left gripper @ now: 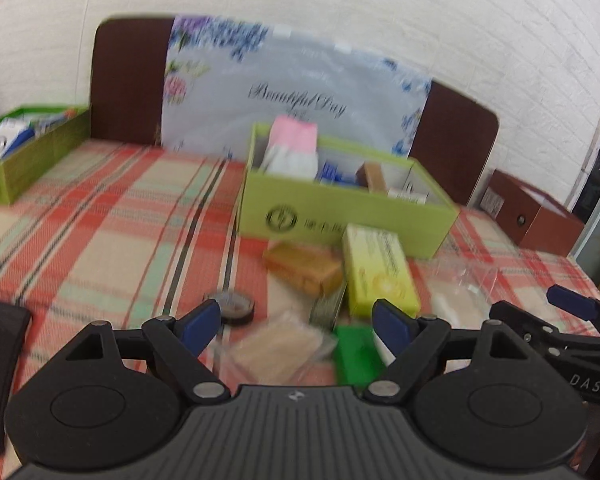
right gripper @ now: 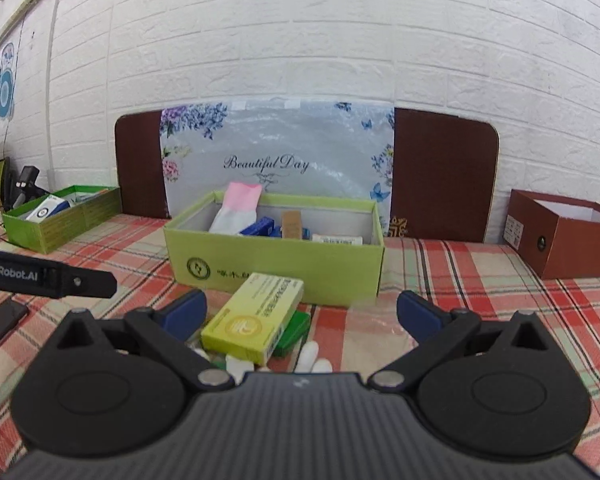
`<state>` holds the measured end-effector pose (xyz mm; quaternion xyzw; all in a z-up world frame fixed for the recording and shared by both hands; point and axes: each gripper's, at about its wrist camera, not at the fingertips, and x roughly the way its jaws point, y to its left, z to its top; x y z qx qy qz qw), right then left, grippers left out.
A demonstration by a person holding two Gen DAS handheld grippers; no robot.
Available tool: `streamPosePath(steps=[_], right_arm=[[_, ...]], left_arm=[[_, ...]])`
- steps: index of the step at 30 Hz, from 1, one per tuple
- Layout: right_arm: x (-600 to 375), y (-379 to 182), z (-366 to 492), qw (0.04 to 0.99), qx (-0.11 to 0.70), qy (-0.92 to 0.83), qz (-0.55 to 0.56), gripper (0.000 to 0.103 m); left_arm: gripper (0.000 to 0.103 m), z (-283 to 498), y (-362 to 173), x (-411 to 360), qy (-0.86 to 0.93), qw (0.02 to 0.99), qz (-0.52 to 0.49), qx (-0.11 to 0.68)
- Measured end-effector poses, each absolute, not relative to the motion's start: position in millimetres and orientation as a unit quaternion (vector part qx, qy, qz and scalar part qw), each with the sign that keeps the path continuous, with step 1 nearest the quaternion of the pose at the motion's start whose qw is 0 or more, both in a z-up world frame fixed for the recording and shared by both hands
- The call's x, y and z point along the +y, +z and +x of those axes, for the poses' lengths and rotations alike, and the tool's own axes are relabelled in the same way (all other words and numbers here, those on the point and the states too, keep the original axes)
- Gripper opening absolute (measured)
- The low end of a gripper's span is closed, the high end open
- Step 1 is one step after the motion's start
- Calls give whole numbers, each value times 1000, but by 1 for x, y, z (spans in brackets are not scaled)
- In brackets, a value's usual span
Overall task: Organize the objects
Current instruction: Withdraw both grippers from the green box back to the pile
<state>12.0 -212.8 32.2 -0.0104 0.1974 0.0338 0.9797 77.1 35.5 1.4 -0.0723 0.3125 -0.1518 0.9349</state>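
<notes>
Checked cloth covers the bench (right gripper: 460,280), green box (right gripper: 276,268) at centre, half filled. Both hand-held grippers, left (left gripper: 296,320) and right (right gripper: 300,312), hang released, empty, approaching the loose pile. Yellow carton (right gripper: 256,316) lies just before the box: likely next grab.

Yellow box (right gripper: 256,317) hides most of the green box (right gripper: 296,330)

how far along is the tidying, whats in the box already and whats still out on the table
Partly done. The green box already holds a pink-and-white packet, blue items and small cartons. Nothing is in hand: the left gripper and right gripper both stand open and empty. Still out in front of the box: the yellow carton, a brown box, a tape roll, a green item and a clear bag.
</notes>
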Motion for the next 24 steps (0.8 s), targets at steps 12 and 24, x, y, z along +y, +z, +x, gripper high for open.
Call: streamPosePath(steps=[12,24], right_arm=[[-190,-36,15,949,309,58,9,103],[-174,-53,22,941,331,74,-1,40]], left_arm=[[86,83,-30,43,-168,919,-53,352],[86,103,-39,35,-205,909,-31,361]])
